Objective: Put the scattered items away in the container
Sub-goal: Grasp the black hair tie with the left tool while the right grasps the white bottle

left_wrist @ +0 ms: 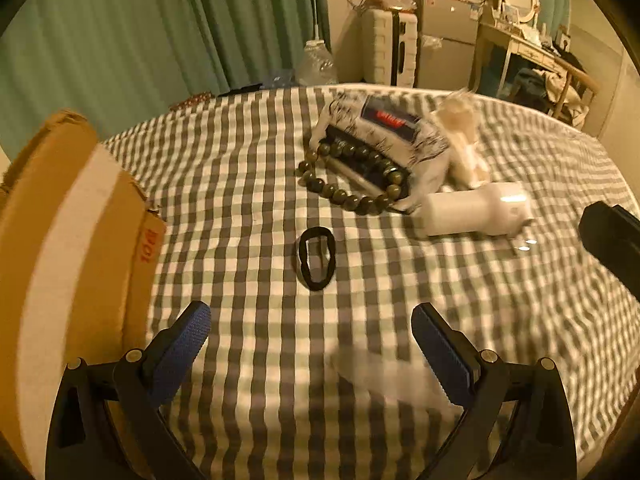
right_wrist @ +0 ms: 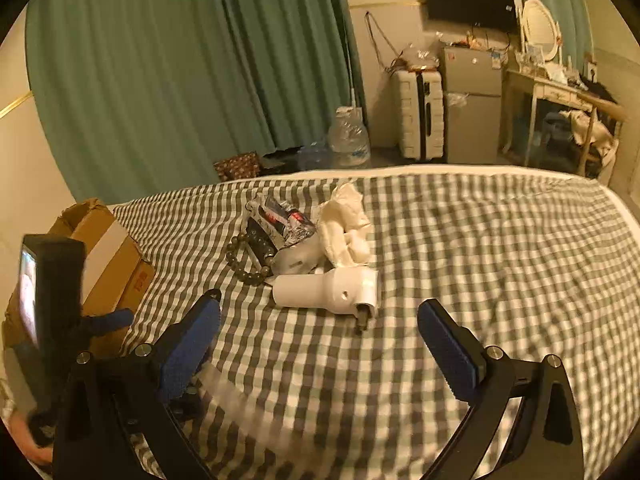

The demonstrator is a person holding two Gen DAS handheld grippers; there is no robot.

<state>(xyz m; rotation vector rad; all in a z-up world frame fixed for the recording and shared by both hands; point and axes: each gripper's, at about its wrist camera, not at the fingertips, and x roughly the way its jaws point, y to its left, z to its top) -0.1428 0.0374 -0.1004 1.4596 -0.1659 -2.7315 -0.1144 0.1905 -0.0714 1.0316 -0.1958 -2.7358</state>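
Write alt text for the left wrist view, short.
The left gripper hangs open and empty over a green-checked bedspread, aimed at a black hair tie. Beyond lie a bead bracelet, a printed pouch, a crumpled tissue and a white plastic bottle. A cardboard box stands at left.

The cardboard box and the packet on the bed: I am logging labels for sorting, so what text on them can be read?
Cardboard box: red print on its side, too blurred to read.
Packet: red and dark blue label, lettering too blurred to read.
Nothing else shows legible text.
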